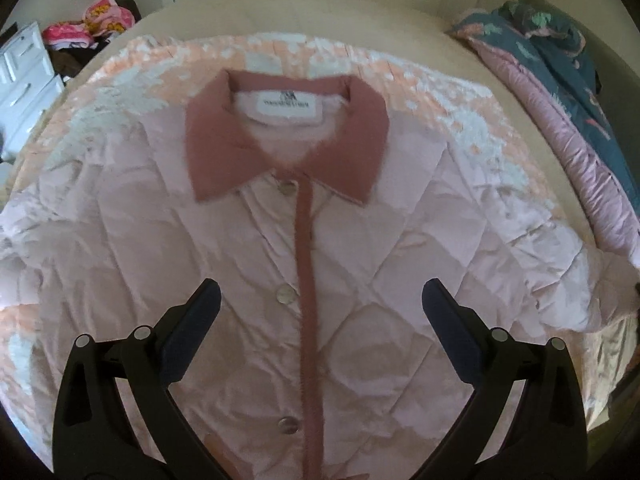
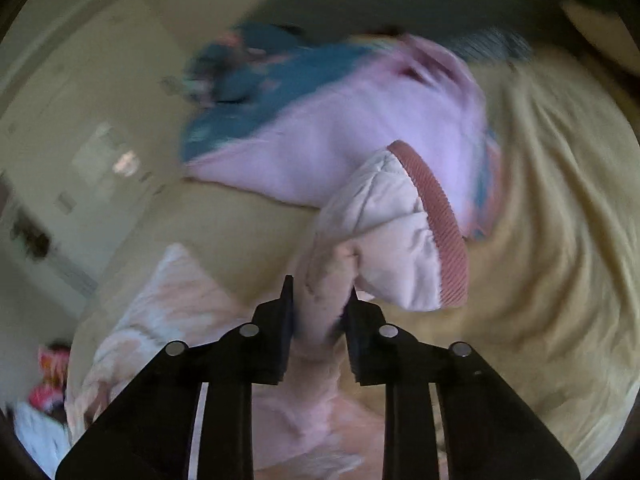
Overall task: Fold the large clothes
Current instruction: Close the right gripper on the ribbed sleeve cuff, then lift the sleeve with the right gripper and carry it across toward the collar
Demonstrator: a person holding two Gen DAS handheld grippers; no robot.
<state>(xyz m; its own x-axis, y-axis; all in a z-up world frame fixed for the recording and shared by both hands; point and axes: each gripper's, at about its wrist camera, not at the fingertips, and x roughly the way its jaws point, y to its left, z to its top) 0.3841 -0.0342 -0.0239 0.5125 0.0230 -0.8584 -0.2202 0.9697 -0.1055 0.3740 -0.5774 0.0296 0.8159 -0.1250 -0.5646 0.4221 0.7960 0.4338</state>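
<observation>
A pale pink quilted jacket (image 1: 224,240) lies buttoned and face up on the bed, its dusty-rose collar (image 1: 216,148) toward the far side. My left gripper (image 1: 320,292) hovers open above the jacket's front placket, nothing between its fingers. In the right wrist view my right gripper (image 2: 322,296) is shut on the jacket's sleeve (image 2: 376,220), pinching the fabric a little behind the ribbed rose cuff (image 2: 444,224). The sleeve end is lifted off the bed, and the view is blurred.
A peach and white patterned blanket (image 1: 132,84) lies under the jacket on a beige sheet (image 2: 552,208). A teal and pink duvet (image 1: 560,92) is bunched at the right. White drawers (image 1: 24,76) and a pile of bright clothes (image 1: 92,28) stand at the left.
</observation>
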